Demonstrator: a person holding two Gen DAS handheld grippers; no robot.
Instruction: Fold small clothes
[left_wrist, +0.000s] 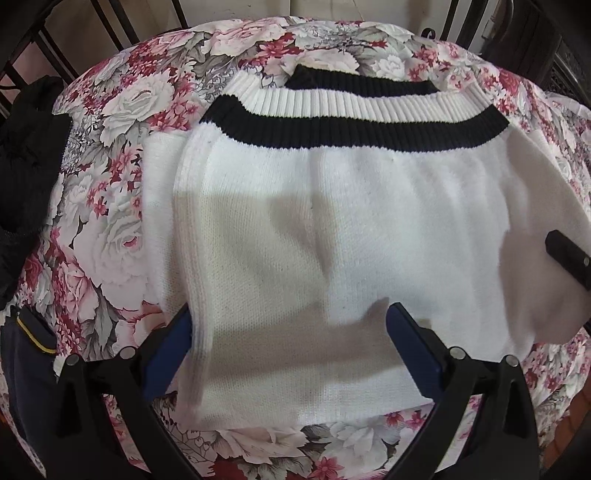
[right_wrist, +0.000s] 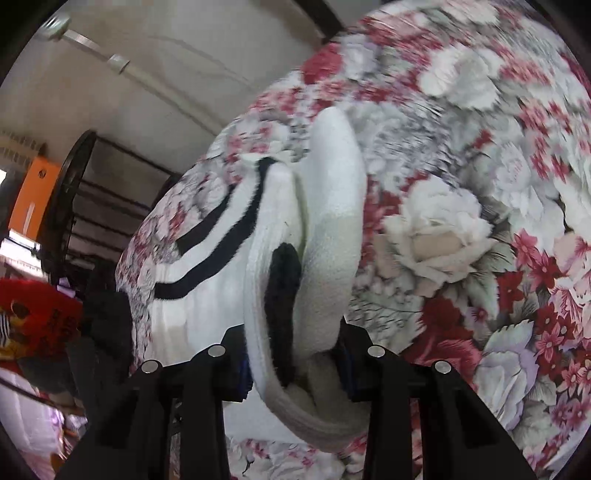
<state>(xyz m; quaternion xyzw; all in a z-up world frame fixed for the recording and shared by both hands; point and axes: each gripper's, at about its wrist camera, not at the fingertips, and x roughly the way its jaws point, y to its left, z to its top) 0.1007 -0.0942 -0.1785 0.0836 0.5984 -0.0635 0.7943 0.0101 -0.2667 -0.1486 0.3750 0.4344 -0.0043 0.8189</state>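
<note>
While the right gripper (right_wrist: 295, 365) clamps a sweater (left_wrist: 332, 221) edge, folding has barely begun.
Left gripper (left_wrist: 288, 332) hangs wide above it; most folds remain.

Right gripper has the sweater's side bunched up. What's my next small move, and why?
Probably carry the right gripper across the white sweater toward its middle. Its jaws grip a lifted fold, while the body lies flat on the floral cloth. The left gripper hovers open near the hem.
</note>
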